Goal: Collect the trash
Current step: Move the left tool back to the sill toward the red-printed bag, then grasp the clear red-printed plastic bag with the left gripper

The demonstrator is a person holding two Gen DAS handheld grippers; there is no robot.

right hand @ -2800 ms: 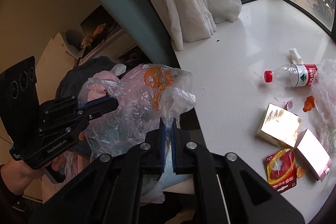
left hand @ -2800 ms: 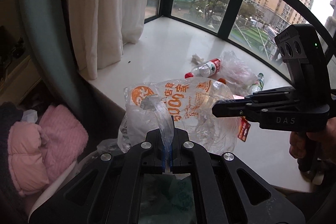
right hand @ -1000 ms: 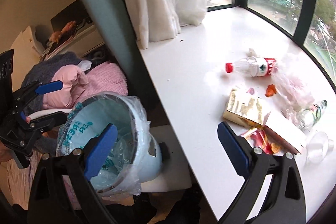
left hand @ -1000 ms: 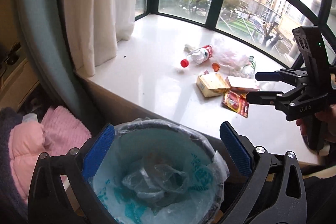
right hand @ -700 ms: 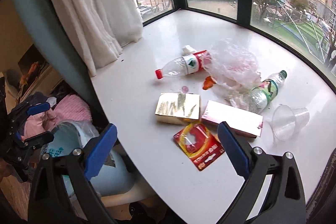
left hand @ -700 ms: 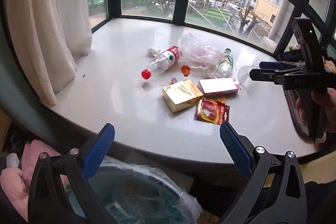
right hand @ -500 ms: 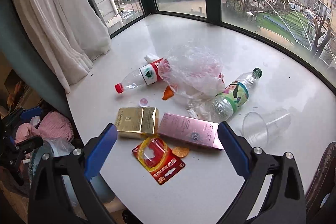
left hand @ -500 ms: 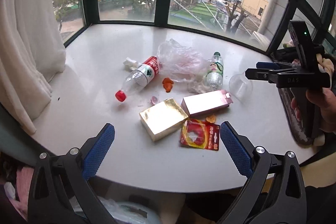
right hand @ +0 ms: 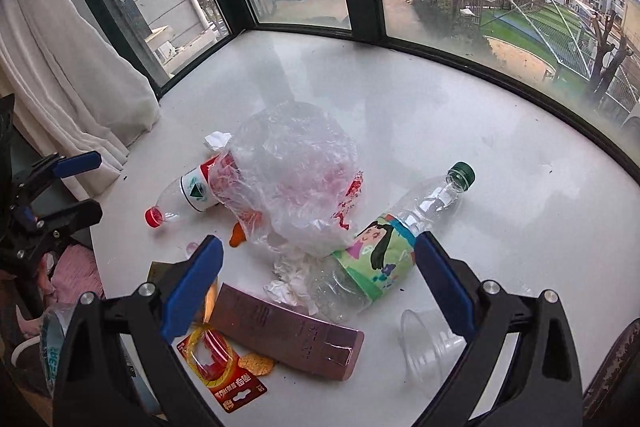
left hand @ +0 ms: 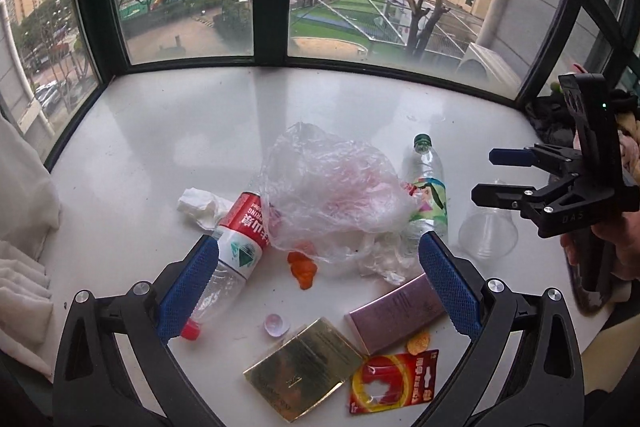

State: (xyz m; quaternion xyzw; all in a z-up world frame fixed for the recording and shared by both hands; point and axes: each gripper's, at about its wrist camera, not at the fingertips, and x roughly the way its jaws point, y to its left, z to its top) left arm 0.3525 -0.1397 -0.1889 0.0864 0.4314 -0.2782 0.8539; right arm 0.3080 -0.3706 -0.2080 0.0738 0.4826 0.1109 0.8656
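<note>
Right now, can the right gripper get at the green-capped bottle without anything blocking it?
Probably yes. The right gripper is open just above the green-capped bottle; only the crumpled plastic bag leans on the bottle's base end, leaving neck and label clear.

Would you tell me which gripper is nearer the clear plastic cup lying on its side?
Right. The right gripper hovers just above the clear plastic cup; the left gripper sits farther left, over the boxes.

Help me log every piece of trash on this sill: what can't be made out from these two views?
- Gold box: in the right wrist view mostly hidden behind the right tool's left finger.
- Red-capped bottle: its base is covered by the crumpled plastic bag in both views.
- Clear cup: partly behind a tool finger, its rim hard to trace.
- Pink box: print too small to read.
</note>
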